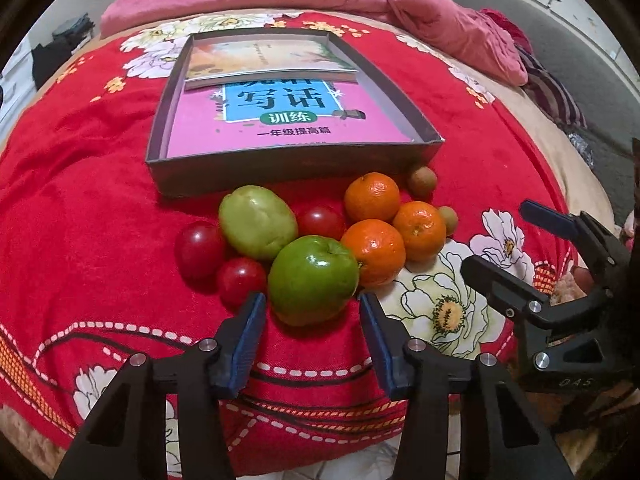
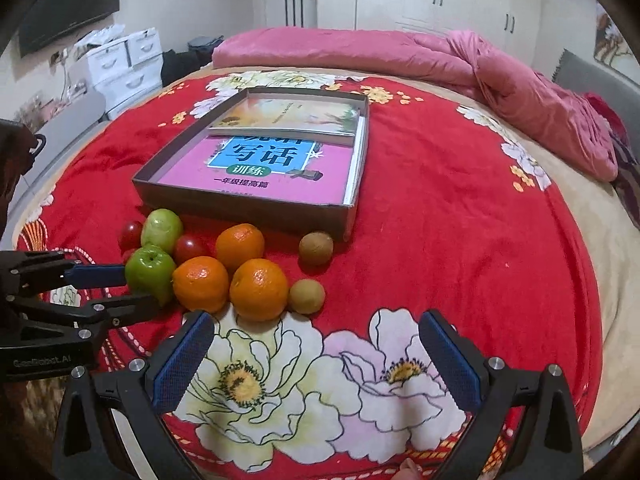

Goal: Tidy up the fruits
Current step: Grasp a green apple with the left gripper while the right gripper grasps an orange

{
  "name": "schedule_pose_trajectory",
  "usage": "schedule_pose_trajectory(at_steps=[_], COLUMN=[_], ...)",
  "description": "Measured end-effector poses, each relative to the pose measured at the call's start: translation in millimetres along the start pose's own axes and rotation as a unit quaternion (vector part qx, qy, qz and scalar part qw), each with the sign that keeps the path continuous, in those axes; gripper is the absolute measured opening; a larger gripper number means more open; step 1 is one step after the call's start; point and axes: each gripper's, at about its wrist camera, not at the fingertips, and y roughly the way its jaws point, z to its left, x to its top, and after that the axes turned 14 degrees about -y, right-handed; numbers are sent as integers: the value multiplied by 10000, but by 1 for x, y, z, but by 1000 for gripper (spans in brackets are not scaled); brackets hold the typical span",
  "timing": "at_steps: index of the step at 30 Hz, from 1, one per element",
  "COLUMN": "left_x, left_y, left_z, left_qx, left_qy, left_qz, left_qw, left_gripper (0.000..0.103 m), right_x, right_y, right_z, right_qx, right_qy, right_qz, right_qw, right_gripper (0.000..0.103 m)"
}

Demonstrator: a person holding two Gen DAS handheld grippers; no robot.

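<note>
A pile of fruit lies on the red flowered blanket in front of a shallow grey box [image 1: 296,164]. A dark green apple [image 1: 314,280] sits at the front of the pile, a paler green fruit [image 1: 258,222] behind it. Three oranges [image 1: 374,250] lie to the right, red fruits [image 1: 200,246] to the left, two small brown fruits [image 2: 316,248] further right. My left gripper [image 1: 312,316] is open, its blue pads flanking the dark green apple [image 2: 150,270] without closing on it. My right gripper [image 2: 316,344] is open and empty, just in front of the oranges [image 2: 258,288].
The box [image 2: 248,204] holds two books, a pink one and a pale one on top at the far end. A rumpled pink duvet [image 2: 520,84] lies along the far and right side of the bed. White drawers and wardrobes stand beyond the bed.
</note>
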Motion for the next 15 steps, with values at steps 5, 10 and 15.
schedule_pose_trajectory(at_steps=[5,10,15], left_x=[1,4,5], left_y=[3,4,5], left_z=[-1,0,0], left_qx=[21,-7,-30], left_qy=[13,-32,-57], left_qz=[12,40,70], left_qw=[10000,10000,10000], left_gripper=[50,48,48], right_x=[5,13,15], right_y=[5,12,26], right_z=[3,21,33], right_qx=[143,8,51], right_qy=[-285,-1113,-1640], right_qz=[3,27,185], right_qw=[9995,9938,9863], right_gripper=[99,86,71])
